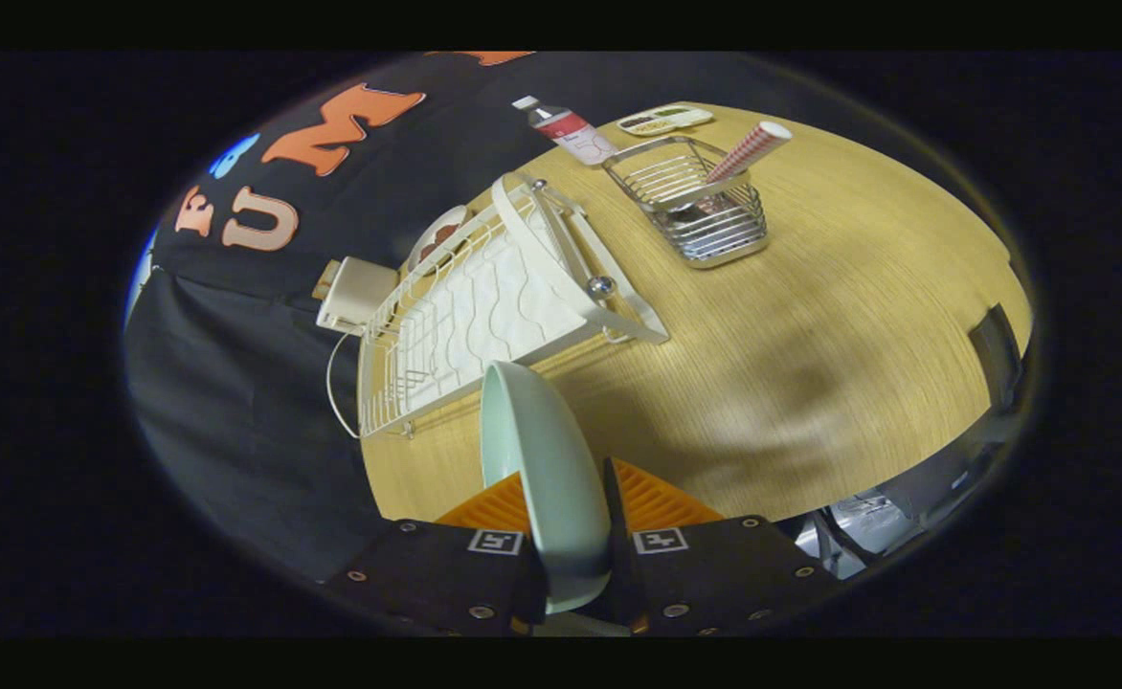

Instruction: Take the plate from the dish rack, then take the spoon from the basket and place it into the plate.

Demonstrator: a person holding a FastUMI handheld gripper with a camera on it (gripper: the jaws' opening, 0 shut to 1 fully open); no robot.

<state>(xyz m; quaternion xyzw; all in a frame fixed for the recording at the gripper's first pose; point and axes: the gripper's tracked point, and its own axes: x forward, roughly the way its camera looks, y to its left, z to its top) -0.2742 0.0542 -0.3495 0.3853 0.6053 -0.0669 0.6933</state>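
Note:
A pale green plate stands on edge between my two fingers, and my gripper is shut on its rim, holding it above the wooden table. Beyond the plate lies the white wire dish rack with a wavy white tray inside. Further off and to the right of the rack stands a metal wire basket. A spoon with a red-and-white striped handle leans out of that basket.
A plastic bottle lies behind the basket near the black cloth wall. A flat pale device rests at the table's far edge. A white box with a cable sits against the rack's far side.

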